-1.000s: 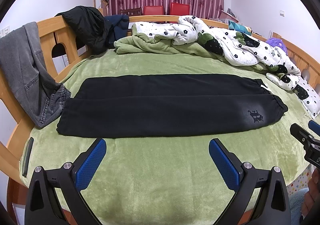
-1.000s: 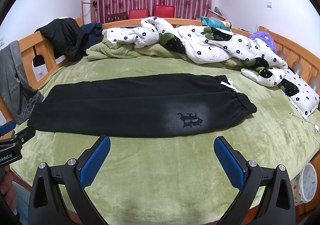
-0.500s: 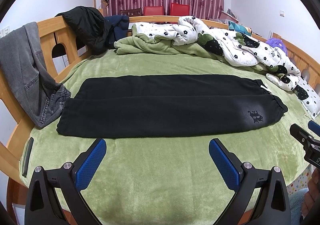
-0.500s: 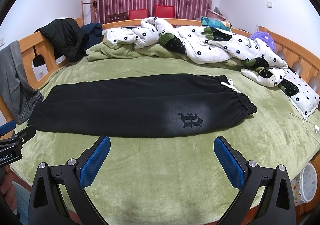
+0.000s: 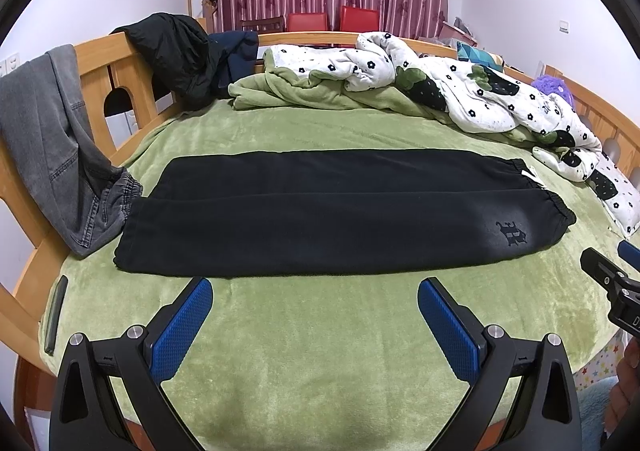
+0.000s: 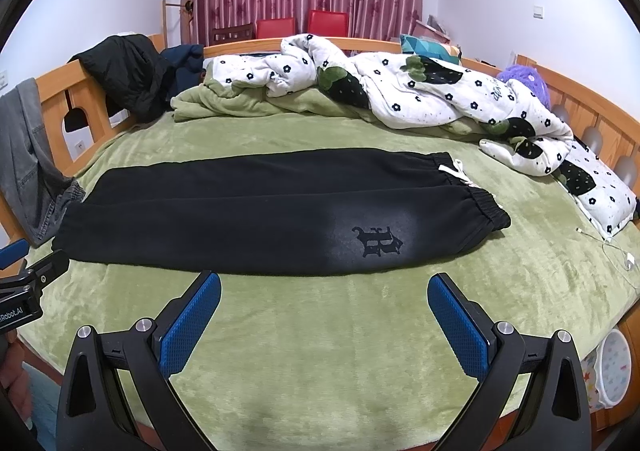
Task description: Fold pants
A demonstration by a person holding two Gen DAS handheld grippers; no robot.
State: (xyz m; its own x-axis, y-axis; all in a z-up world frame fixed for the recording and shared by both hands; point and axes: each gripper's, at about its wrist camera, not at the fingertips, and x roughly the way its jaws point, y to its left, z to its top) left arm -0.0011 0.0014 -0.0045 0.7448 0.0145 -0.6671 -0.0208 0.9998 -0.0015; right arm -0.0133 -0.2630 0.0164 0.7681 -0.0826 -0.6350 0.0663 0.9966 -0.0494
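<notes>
1. Both wrist views are bright and evenly lit; the white walls and the green bed cover (image 5: 320, 351) show clear colour with no dim corners inside the picture circle.
2. Shadows are soft and faint, so the light is diffuse; its source is not visible.
3. A pale sheen lies on the black pants (image 6: 372, 223) around the printed emblem, more marked in the right view.
4. Strong fisheye bending curves the wooden bed frame (image 5: 96, 63) and the bed's edge; black vignette fills the corners.
5. Focus is sharp throughout, down to the texture on the blue fingers (image 5: 182, 335); no motion blur.
</notes>
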